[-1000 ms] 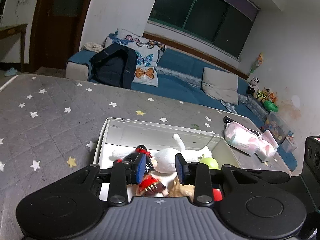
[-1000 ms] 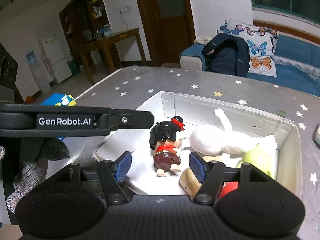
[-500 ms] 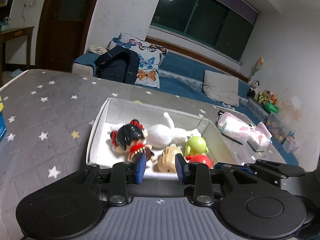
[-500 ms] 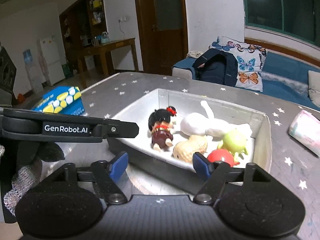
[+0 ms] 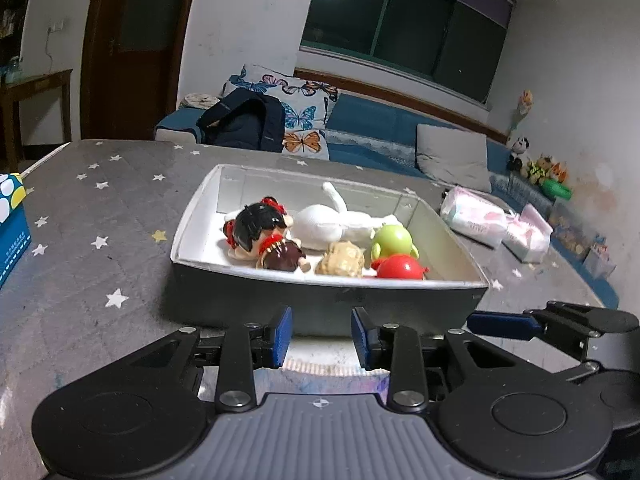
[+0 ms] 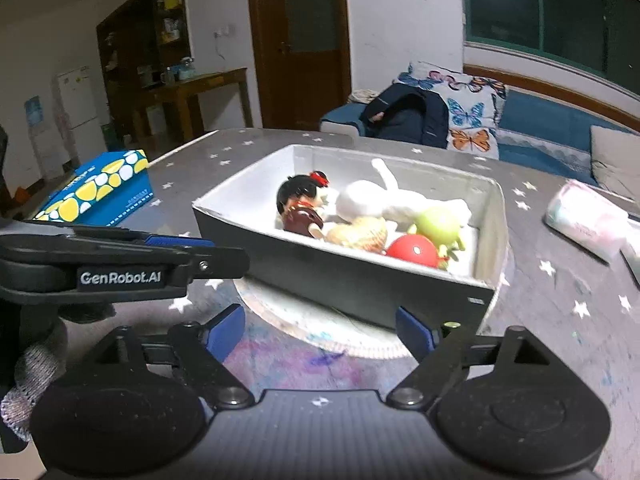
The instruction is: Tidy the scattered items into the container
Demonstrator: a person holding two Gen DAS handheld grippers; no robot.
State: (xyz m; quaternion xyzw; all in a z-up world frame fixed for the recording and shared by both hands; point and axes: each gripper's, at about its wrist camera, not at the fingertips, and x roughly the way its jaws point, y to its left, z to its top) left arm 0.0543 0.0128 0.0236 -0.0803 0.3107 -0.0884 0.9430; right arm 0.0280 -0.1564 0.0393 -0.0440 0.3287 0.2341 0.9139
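1. Now left gripper: jaws parted, empty, just short of the container.
2. Right gripper: jaws opening, nothing between them.
3. Doll, white plush, green toy, red toy lie inside.
4. Judgement: keep both clear of the container wall; check the surface for leftover items.

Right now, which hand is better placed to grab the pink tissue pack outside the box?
Right, probably: the pink tissue pack lies on that side, the right tongs are empty and opening, nearer than the left tongs.
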